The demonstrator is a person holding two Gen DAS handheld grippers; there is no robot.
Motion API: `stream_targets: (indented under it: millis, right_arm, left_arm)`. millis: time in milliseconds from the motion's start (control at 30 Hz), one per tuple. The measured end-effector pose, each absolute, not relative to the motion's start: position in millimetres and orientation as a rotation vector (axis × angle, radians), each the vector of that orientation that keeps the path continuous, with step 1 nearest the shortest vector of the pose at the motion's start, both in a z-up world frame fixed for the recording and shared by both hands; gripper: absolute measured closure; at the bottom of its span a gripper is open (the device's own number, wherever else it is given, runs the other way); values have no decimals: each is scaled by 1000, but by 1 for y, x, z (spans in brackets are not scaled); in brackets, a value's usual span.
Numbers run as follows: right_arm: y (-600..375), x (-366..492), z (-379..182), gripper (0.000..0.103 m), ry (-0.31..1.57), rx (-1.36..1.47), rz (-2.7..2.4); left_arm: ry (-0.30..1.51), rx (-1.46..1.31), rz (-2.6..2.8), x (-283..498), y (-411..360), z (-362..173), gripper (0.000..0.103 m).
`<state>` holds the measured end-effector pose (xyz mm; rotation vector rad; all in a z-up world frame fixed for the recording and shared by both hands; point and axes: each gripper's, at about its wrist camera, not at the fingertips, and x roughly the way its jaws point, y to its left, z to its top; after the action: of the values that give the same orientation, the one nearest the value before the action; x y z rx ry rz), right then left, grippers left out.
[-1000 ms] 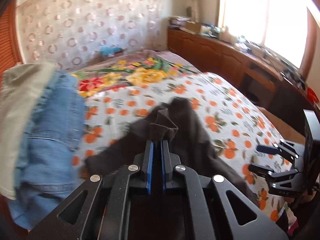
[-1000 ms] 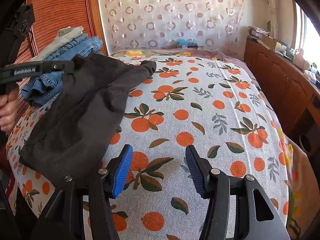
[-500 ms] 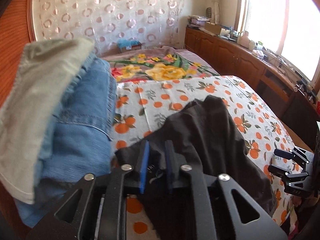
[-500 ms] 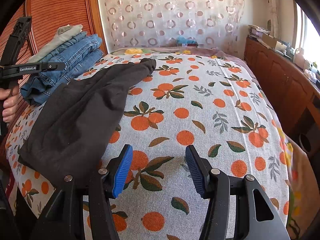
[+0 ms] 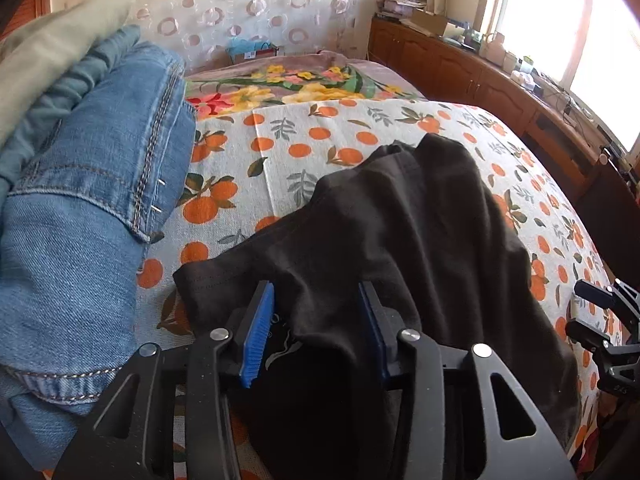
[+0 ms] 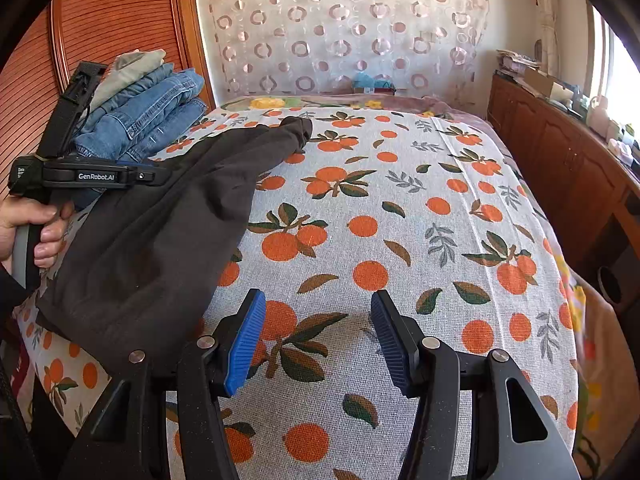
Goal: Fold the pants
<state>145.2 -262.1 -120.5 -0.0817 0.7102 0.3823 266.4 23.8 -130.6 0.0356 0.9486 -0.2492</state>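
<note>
My left gripper (image 5: pixel 316 320) jaws apart, black pants (image 5: pixel 400 232) draped between pads, not clamped. My right gripper (image 6: pixel 318 336) jaws apart, empty, over orange-print bedspread (image 6: pixel 400 208). Pants lie crumpled at 9 o'clock side of bed in right view, near folded jeans stack (image 6: pixel 148 108). Risk: blind close grabs several layers, or snags bedspread; crooked fold likely. Left view shows pad gap; right view shows pants' full sprawl, left hand (image 6: pixel 28 232).

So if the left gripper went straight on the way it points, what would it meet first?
Most likely the black pants. The left gripper is open, and the cloth lies between and just ahead of its fingers on the bed. Depth is hard to judge, but nothing else sits in that line.
</note>
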Motion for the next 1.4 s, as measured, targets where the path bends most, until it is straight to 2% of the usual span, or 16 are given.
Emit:
stream_targets:
  millis: [67,133,167,233,467,667,767,867,933,1000,1400]
  right_arm:
    - [-262,145,-121,46,709,-81,381]
    - [-262,145,-120,46,710,-82,382]
    - [-262,145,-121,46,710,-82,382]
    - [-262,145,-120,46,710,-81,381]
    - [-262,145,-120,46,710,-82,380]
    - [-262,145,-120,46,711,-81,378]
    - [-262,145,-119,46,710,-82,377]
    - [-262,144,-119,46,711,-81,378]
    - [-262,144,-119,46,711,-81,378]
    - [-262,144,-119,46,711,-81,378]
    - [-263,145,-120,46,717,-86,373]
  left_arm:
    - [941,33,-239,266,27,-130,68]
    - [933,46,-227,265,28,-130,81]
    - [931,51,-226,264,29,-129,94]
    - [918,47,-231,261,33,-127,99]
    - [777,20,-165,235,62,-90,100]
    - [778,60,-118,236,71,-89,100]
    - [786,54,-126,231,70,-91,93]
    - [802,43,-153,219,66,-95,82]
    - [800,58,-172,206,62,-97,67]
    - [785,67,-194,192,58,-98,56]
    - [809,5,-270,105,48,-118,54]
